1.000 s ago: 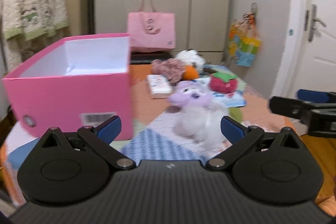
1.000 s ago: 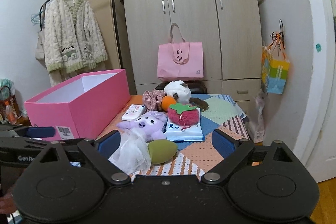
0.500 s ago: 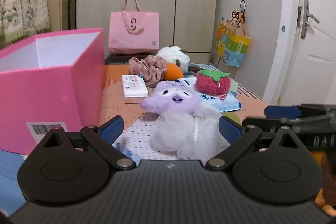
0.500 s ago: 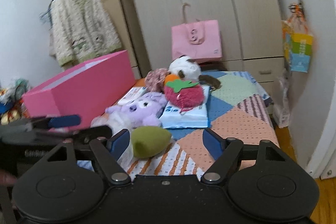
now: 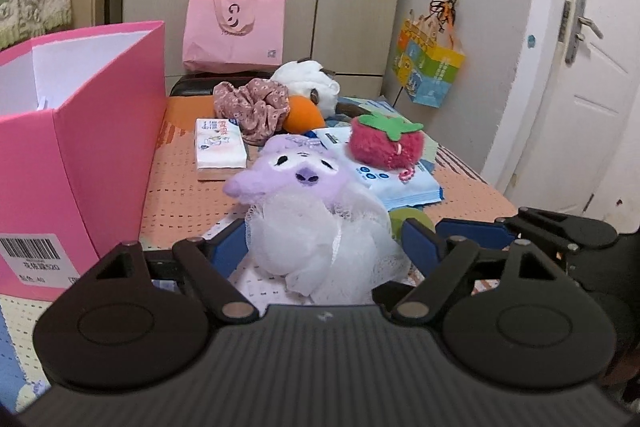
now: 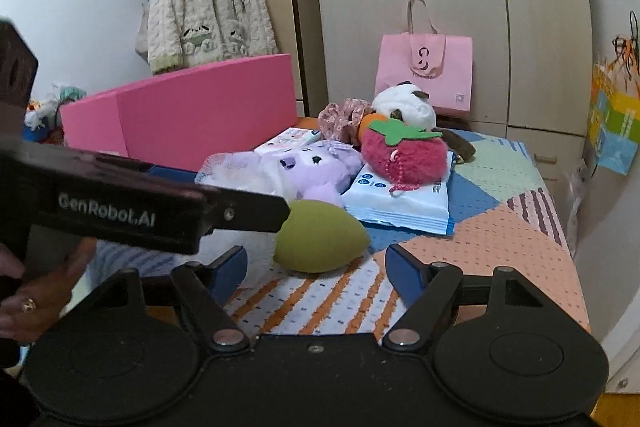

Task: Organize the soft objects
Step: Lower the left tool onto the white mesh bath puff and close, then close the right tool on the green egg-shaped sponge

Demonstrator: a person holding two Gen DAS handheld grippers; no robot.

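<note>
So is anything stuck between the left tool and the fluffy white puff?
No. The white mesh bath puff already sits between the left tool's open jaws, which have just been closing. The purple plush lies just behind it.

Open box [image 5: 80, 155] at left of table [image 5: 184, 199], tissue pack [image 5: 219, 149] right of box, mesh puff [image 5: 320, 239] nearest, plush animal [image 5: 296, 175] just behind it, strawberry plush [image 5: 386, 145] on wipes packet [image 5: 396, 185] at right, egg-shaped sponge [image 6: 320, 241] before packet, tote bag [image 5: 234, 27] behind table.

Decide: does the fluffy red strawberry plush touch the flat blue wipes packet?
Touching. The right wrist view shows the strawberry plush resting on the wipes packet.
</note>
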